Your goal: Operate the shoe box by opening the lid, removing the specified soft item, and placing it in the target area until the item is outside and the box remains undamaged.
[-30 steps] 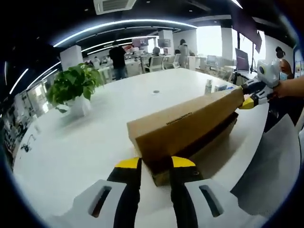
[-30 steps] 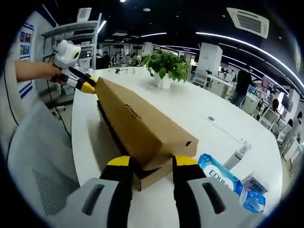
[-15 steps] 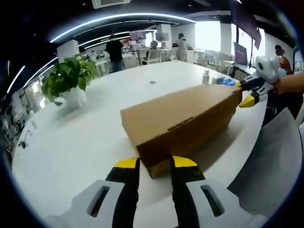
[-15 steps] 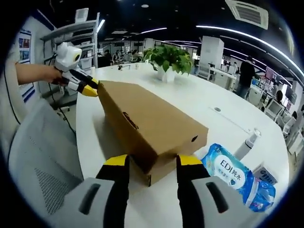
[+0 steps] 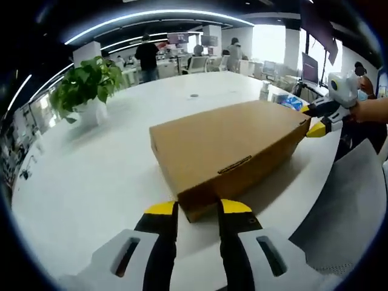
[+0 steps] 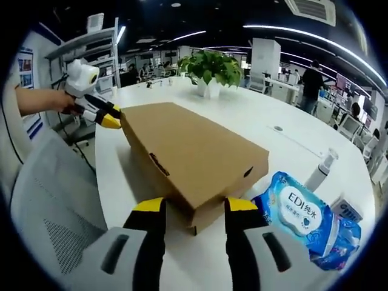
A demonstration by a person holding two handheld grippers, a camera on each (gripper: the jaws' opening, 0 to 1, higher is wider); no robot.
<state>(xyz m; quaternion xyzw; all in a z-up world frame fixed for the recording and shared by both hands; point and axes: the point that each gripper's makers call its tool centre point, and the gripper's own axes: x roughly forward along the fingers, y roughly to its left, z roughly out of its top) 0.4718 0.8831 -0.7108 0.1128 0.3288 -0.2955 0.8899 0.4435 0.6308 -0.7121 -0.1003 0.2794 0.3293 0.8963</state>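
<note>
A brown cardboard shoe box (image 5: 230, 142) (image 6: 188, 148) lies flat on the white table (image 5: 97, 176), its lid down on the base with no gap. My left gripper (image 5: 199, 208) holds one end corner of the lid between its yellow-tipped jaws. At the opposite end, my right gripper (image 6: 195, 206) grips the lid's corner in the same way. Each gripper also shows in the other's view: the right gripper (image 5: 312, 121) at the far right corner, the left gripper (image 6: 109, 118) at the far left corner, each held by a person's hand. What is inside the box is hidden.
A blue pack of wipes (image 6: 303, 218), a small bottle (image 6: 321, 170) and a small carton (image 6: 347, 209) lie right of the box. A potted plant (image 5: 82, 91) (image 6: 212, 70) stands farther back. A grey chair (image 6: 54, 200) (image 5: 351, 206) sits at the table's edge. People work in the background.
The lid was tilted up with a dark gap over the base a second ago; it has come down flat onto the base. Both grippers stayed at their corners.
</note>
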